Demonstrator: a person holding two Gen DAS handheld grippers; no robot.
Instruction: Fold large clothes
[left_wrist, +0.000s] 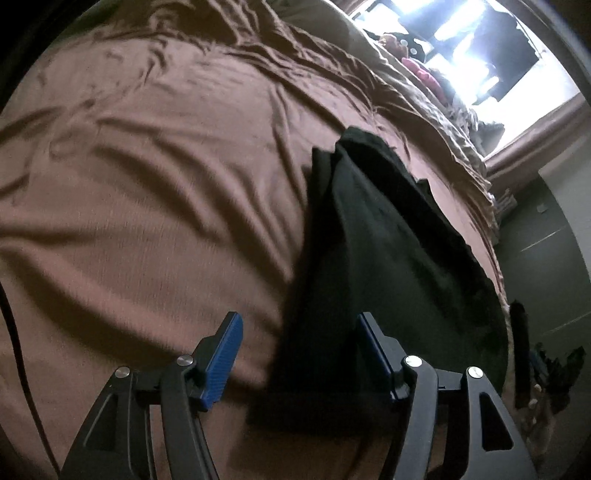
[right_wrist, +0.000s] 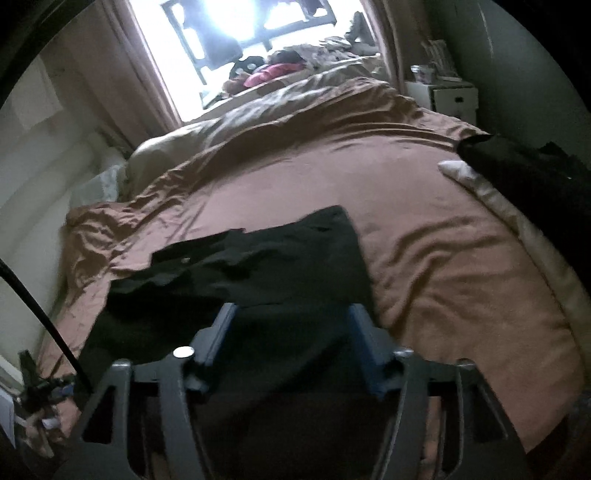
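Note:
A black garment (left_wrist: 388, 251) lies in a long folded strip on the brown bedspread (left_wrist: 155, 177). My left gripper (left_wrist: 297, 347) is open just above its near end, left blue pad (left_wrist: 225, 358) over the bedspread, right pad over the cloth. In the right wrist view the same black garment (right_wrist: 280, 266) lies spread on the bedspread (right_wrist: 443, 258). My right gripper (right_wrist: 291, 339) is open, hovering over the garment's near part with nothing between the pads.
A second dark garment (right_wrist: 524, 184) and a white cloth (right_wrist: 465, 173) lie at the bed's right edge. Pillows and a pink item (right_wrist: 273, 70) sit at the head by the bright window. A white nightstand (right_wrist: 443, 96) stands beside the bed.

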